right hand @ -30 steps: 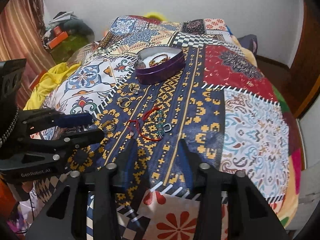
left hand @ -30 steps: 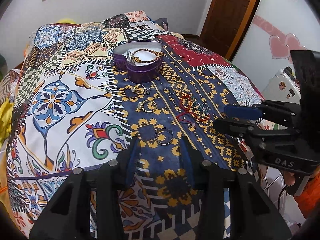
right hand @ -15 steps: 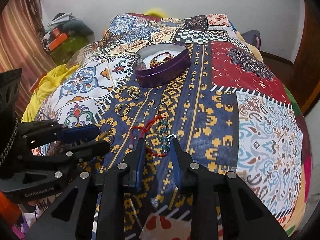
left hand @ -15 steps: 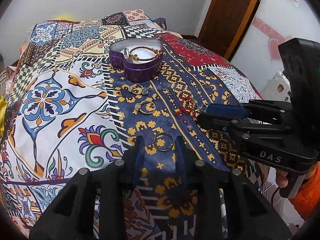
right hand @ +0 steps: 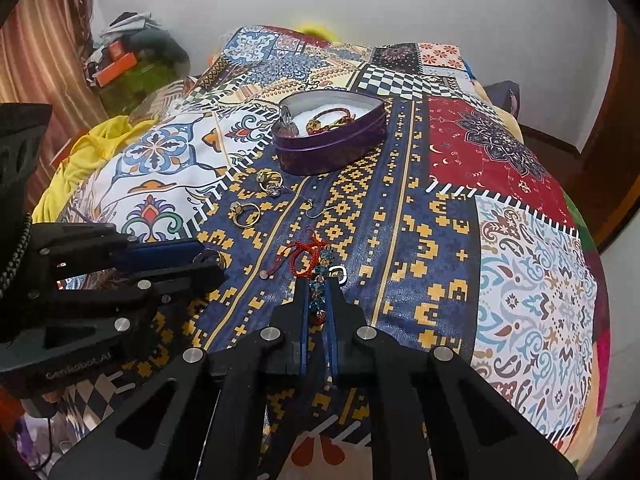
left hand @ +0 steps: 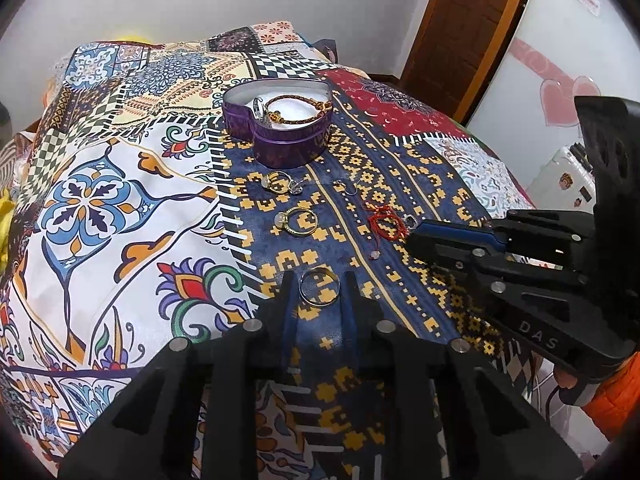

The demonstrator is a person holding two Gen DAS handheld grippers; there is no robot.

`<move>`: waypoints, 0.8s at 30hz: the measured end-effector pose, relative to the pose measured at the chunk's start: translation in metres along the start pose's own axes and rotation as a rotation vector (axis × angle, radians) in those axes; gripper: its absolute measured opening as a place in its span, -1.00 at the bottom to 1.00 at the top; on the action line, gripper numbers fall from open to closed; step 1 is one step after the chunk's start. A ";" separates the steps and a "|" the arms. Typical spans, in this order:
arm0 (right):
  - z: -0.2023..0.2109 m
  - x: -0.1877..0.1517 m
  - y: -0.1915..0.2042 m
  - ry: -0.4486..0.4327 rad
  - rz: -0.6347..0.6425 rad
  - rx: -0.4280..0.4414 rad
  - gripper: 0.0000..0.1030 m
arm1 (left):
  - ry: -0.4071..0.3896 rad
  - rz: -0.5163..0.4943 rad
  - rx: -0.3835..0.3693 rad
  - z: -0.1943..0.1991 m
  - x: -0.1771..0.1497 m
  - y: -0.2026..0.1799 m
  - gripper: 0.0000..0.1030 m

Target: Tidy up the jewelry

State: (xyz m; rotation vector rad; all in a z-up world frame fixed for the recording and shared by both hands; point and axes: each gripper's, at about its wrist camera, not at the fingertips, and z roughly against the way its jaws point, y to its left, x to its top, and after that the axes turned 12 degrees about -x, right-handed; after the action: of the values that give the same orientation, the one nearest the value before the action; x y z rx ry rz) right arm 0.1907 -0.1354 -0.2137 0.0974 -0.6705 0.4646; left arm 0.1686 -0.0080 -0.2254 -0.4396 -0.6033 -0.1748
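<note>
- The bed [left hand: 120, 208] with its patchwork cover carries everything, and nothing on it has shifted since a second ago; only the two tools are nearer to the cover.
- The purple heart-shaped tin [left hand: 280, 128] stands open further up the bed, with a braided bracelet [left hand: 296, 110] already inside — so part of the sorting is done.
- The right tongs [right hand: 318, 300] were wide a second ago and hung above the red cord. Now they are nearly closed on the beaded blue bracelet [right hand: 320, 276], which lies tangled with the red cord bracelet [right hand: 304, 256] on the blue band. I judge this piece is gripped and ready to be lifted toward the tin.
- The left tongs [left hand: 318, 292] are closing at this moment, much narrower than in the earlier frame. The plain ring [left hand: 319, 289] lies flat between the two fingers, which now sit at both its sides, but I cannot tell if the pads press it yet.
- Two gold rings [left hand: 298, 222] and [left hand: 280, 182] and a small hook earring [left hand: 348, 188] wait untouched between the tongs and the tin — they are left for later.
</note>
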 end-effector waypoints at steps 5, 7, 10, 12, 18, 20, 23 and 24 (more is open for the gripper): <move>0.011 0.003 -0.003 -0.022 -0.015 0.007 -0.87 | -0.006 -0.003 0.007 0.004 -0.002 -0.001 -0.60; 0.018 0.006 -0.005 -0.040 -0.019 0.003 -0.87 | -0.010 0.002 0.009 0.007 -0.002 -0.001 -0.60; 0.024 0.010 -0.006 -0.059 -0.026 0.000 -0.87 | -0.021 0.016 0.011 0.013 -0.003 0.001 -0.60; 0.029 0.013 -0.008 -0.073 -0.032 0.000 -0.87 | -0.029 0.021 0.016 0.017 -0.002 0.001 -0.60; 0.040 0.022 -0.009 -0.113 -0.037 -0.014 -0.87 | -0.060 0.020 0.031 0.032 0.002 0.002 -0.60; 0.042 0.026 -0.010 -0.124 -0.041 -0.016 -0.87 | -0.073 0.019 0.036 0.037 0.005 0.002 -0.60; 0.048 0.031 -0.012 -0.146 -0.052 -0.018 -0.87 | -0.090 0.014 0.040 0.043 0.010 0.002 -0.60; 0.051 0.033 -0.013 -0.154 -0.056 -0.016 -0.87 | -0.093 0.013 0.041 0.045 0.011 0.002 -0.60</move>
State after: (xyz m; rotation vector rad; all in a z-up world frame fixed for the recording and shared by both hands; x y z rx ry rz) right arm 0.1897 -0.1463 -0.1532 0.1369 -0.8202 0.4005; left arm 0.1552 0.0139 -0.1872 -0.4133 -0.6943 -0.1296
